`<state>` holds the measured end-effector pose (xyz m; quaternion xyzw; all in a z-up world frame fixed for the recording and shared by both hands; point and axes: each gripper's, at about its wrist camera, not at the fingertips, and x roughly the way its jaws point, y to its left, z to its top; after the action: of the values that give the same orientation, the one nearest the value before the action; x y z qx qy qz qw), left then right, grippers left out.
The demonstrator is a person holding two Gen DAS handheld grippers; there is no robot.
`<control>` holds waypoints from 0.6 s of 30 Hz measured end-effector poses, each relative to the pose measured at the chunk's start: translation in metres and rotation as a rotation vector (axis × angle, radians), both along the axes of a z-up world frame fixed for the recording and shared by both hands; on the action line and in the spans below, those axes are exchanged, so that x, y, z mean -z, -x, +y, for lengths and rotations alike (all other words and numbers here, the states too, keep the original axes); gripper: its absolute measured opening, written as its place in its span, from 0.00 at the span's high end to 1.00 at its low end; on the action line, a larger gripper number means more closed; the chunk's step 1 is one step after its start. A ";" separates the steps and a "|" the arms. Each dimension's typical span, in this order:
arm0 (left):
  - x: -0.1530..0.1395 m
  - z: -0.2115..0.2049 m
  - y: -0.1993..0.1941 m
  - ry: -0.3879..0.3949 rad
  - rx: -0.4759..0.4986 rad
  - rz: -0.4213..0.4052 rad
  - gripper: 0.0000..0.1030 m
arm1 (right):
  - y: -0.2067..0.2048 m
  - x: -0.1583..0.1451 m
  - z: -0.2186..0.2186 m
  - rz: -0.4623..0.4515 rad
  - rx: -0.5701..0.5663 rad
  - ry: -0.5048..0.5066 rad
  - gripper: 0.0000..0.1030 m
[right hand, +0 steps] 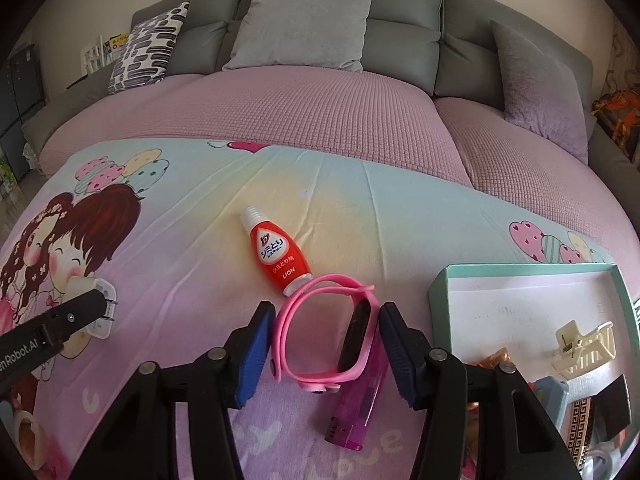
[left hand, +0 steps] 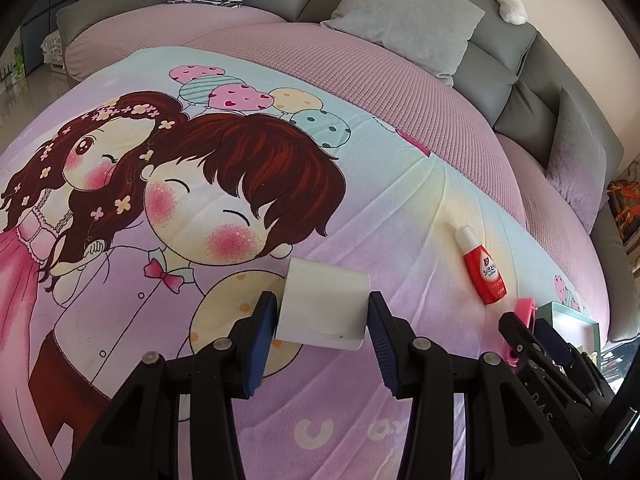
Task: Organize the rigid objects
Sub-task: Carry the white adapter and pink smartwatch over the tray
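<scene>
My left gripper (left hand: 322, 310) is open, its blue pads either side of a white charger block (left hand: 325, 307) lying on the cartoon blanket; the block also shows in the right wrist view (right hand: 94, 308). My right gripper (right hand: 327, 318) is open around a pink smartwatch (right hand: 324, 340), which lies on the blanket over a purple lighter (right hand: 358, 412). A red stain-remover bottle (right hand: 280, 254) lies just beyond the watch, and shows in the left wrist view (left hand: 482, 266). A teal-rimmed white tray (right hand: 520, 272) sits at the right.
The tray holds a cream hair claw (right hand: 580, 344), a patterned box (right hand: 580, 428) and other small items. Grey cushions (right hand: 304, 26) and a purple cushion (right hand: 540, 88) line the sofa back beyond the pink cover.
</scene>
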<state>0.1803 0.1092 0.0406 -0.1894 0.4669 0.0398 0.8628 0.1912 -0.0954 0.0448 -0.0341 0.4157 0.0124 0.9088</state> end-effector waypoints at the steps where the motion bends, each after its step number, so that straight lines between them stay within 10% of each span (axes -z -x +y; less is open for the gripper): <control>1: -0.001 -0.001 0.000 -0.002 0.003 -0.002 0.54 | 0.004 -0.004 -0.003 -0.013 0.008 -0.012 0.45; 18: -0.047 -0.068 0.004 -0.079 0.144 -0.108 0.54 | 0.075 -0.060 -0.071 -0.149 0.182 -0.040 0.46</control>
<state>0.1759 0.0412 0.0871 -0.1232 0.4304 -0.0141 0.8941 0.1165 -0.1669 0.1045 0.0209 0.3483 -0.0644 0.9349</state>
